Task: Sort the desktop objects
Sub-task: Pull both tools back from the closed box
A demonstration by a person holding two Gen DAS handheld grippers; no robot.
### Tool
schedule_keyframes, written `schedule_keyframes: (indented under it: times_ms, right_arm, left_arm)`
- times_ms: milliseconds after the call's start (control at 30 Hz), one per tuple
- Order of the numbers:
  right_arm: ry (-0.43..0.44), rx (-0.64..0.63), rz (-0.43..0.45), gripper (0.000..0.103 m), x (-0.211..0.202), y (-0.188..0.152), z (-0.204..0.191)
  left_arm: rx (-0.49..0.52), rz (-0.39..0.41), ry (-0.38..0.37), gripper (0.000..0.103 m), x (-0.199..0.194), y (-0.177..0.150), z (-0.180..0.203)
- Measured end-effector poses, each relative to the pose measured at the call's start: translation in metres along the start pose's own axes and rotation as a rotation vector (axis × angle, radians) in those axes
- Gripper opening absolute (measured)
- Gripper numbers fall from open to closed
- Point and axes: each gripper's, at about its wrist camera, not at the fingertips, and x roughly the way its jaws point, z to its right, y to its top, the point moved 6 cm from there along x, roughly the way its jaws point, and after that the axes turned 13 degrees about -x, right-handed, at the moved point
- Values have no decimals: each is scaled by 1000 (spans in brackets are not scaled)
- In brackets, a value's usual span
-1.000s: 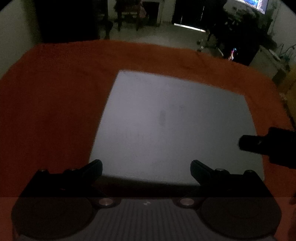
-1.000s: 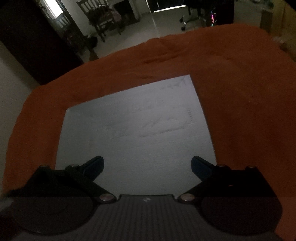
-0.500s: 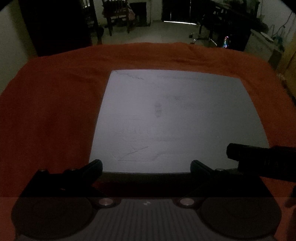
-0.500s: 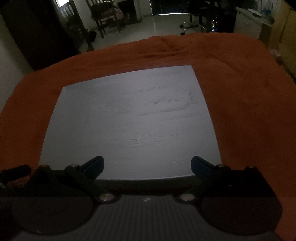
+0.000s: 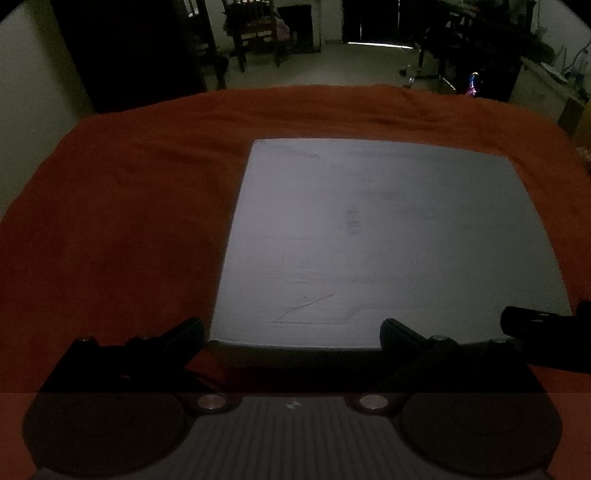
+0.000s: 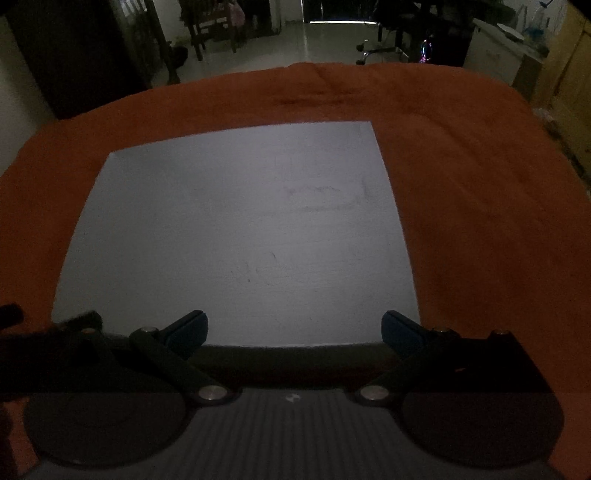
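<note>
**Grey board alone on the cloth as both claws level out**

Black and spread wide, the left gripper (image 5: 291, 328) hangs over the near edge of the grey board (image 5: 388, 229), gripping nothing. The right gripper (image 6: 293, 328) is likewise spread and empty, its blue-padded fingers (image 6: 192, 328) framing that same near edge from the other side. Each tool shows at the margin of the other's view: the right one pokes in dark at the left camera's right side, and the left one appears as a blurred black shape at the right camera's left side.

Compared with a second ago, both cameras have tilted up and squared to the board. Its far edge now sits lower in each view, and more of the room shows beyond. My reading is that the hands are settling into a start or rest pose, not reaching for anything.

Count, near to far: two grippers, one grey board, one orange cloth (image 6: 480, 192) under it covering the table. Loose desktop objects to sort: none visible on board or cloth; only faint scuffs mark the board. Further off, dim chairs (image 5: 255, 33) stand across the floor, number unclear.
</note>
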Motion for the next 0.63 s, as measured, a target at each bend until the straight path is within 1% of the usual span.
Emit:
schedule_keyframes:
  times_ms: [267, 467, 633]
  right_arm:
    - [9, -4, -28, 103, 4, -2, -7]
    - [20, -16, -55, 103, 8, -5, -12]
    - [27, -19, -61, 103, 8, -5, -14]
  left_arm:
    - [17, -7, -9, 102, 3, 3, 1]
    - [15, -35, -12, 102, 10, 3, -4]
    - [21, -28, -19, 102, 10, 3, -3]
